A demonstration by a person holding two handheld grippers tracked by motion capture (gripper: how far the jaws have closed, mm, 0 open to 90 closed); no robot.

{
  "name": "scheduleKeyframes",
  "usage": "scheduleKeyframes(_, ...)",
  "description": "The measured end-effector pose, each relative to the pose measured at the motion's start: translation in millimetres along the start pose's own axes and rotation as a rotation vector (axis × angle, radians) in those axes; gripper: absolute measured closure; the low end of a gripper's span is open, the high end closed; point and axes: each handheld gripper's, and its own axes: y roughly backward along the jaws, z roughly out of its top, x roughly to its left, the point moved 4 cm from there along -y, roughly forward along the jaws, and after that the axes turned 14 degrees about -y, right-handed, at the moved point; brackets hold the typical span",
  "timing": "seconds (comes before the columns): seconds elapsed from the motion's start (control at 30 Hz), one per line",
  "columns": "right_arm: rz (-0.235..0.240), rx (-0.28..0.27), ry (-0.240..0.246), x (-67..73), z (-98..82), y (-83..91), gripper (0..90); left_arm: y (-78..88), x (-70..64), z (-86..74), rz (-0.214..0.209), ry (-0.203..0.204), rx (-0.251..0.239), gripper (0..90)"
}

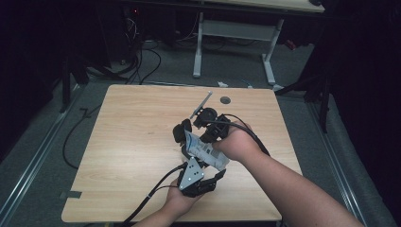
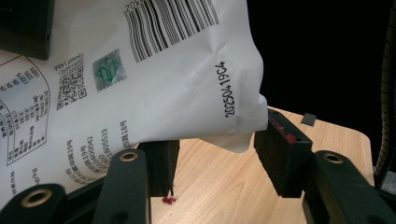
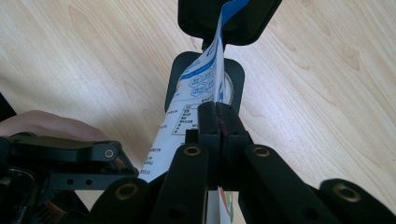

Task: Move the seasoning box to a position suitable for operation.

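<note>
A white printed pouch (image 1: 204, 152) is held above the middle of the wooden table (image 1: 132, 142), between the two grippers; the right gripper (image 3: 218, 122) has its jaws clenched flat on the pouch's edge, the bag standing edge-on between them in the right gripper view; the left gripper (image 2: 215, 161) straddles the pouch's lower corner, its right pad (image 2: 280, 154) touching that corner, while whether the left pad presses cannot be told; a black device (image 1: 182, 132) sits on the table just behind the pouch.
</note>
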Motion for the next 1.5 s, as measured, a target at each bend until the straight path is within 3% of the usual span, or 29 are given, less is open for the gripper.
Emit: scheduleKeyframes(1.5,0.015,0.013,-0.017,-1.6,-9.2,0.4,89.9,-0.9,-5.8,-11.9,-0.017,-0.024,0.028,52.7)
